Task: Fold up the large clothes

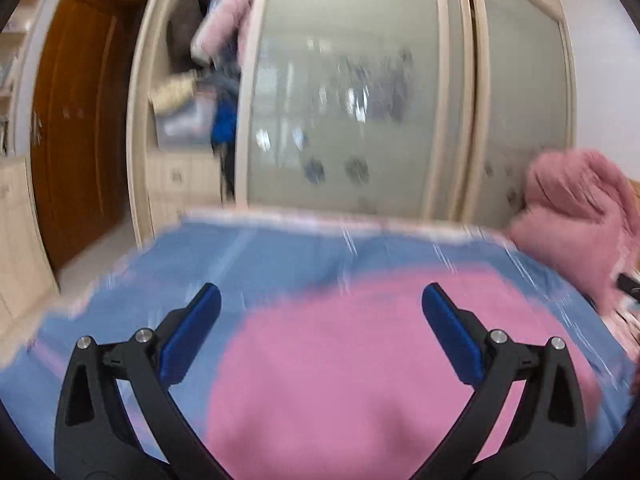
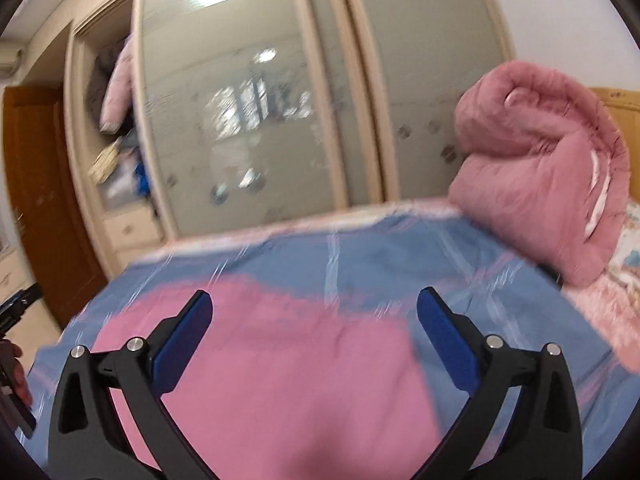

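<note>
A large pink garment [image 1: 360,368] lies spread flat on the blue bed sheet [image 1: 260,256]; it also shows in the right wrist view [image 2: 288,368]. My left gripper [image 1: 320,300] is open and empty, held above the garment's left part. My right gripper [image 2: 314,304] is open and empty, above the garment's right part. Both views are blurred by motion. The garment's near edge is hidden below the frames.
A rolled pink quilt [image 2: 536,168] sits on the bed at the right, also in the left view [image 1: 580,216]. Beyond the bed stands a wardrobe with frosted sliding doors [image 1: 352,92] and an open section with clothes [image 1: 212,60]. A brown door [image 1: 76,112] is at left.
</note>
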Motion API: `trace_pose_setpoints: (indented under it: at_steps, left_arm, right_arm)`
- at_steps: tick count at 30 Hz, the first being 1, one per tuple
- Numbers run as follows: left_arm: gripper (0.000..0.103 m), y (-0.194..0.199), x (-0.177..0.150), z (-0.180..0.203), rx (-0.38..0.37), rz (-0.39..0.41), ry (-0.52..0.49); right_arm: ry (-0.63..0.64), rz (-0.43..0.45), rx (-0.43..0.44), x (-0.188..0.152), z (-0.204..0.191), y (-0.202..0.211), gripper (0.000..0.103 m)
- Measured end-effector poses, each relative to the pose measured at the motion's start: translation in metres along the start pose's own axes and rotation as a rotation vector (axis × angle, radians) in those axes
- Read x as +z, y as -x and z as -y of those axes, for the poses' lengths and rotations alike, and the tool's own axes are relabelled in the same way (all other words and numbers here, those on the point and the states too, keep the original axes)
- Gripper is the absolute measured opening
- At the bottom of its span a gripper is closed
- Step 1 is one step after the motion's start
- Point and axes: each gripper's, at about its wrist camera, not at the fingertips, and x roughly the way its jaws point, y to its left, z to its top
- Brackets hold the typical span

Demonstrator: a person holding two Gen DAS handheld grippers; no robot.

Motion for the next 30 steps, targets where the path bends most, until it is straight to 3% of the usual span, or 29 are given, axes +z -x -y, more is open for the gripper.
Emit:
trace_pose_setpoints:
  at_steps: [3, 5, 8, 10, 12, 19, 22, 25, 30]
  left_arm:
    - [0.101, 0.044, -0.065, 0.011, -0.063, -0.093, 0.07]
    - [0.101, 0.074, -0.096, 0.017, -0.084, -0.127, 0.078]
    - [0.101, 0.115, -0.139, 0.033, -0.102, -0.104, -0.019]
    - [0.101, 0.123, -0.161, 0.049, -0.083, -0.147, -0.116]
    - [0.101, 0.126, -0.165, 0.053, -0.109, -0.189, -0.113]
    - [0.101, 0.142, -0.153, 0.048, -0.055, -0.115, -0.072]
    - [0.101, 0.128, -0.139, 0.052, -0.007, -0.111, -0.102]
    - [0.101, 0.116, -0.124, 0.058, -0.011, -0.145, -0.117]
    - [0.101, 0.106, -0.127, 0.057, -0.043, -0.141, -0.072]
  right_arm:
    - [-0.019, -0.013, 0.004, -0.064, -0.015, 0.045, 0.102]
    - [0.006, 0.03, -0.006, -0.104, -0.023, 0.079, 0.102]
    - [0.098, 0.018, -0.002, -0.138, -0.035, 0.113, 0.102]
    - [0.122, 0.041, 0.004, -0.149, -0.041, 0.129, 0.102]
    - [0.168, 0.058, -0.026, -0.153, -0.049, 0.135, 0.102]
    - [0.139, -0.009, -0.018, -0.133, -0.045, 0.125, 0.102]
    - [0.133, -0.023, -0.023, -0.114, -0.054, 0.113, 0.102]
    - [0.112, -0.015, -0.009, -0.103, -0.062, 0.11, 0.102]
    - [0.141, 0.013, -0.084, -0.131, -0.057, 0.114, 0.102]
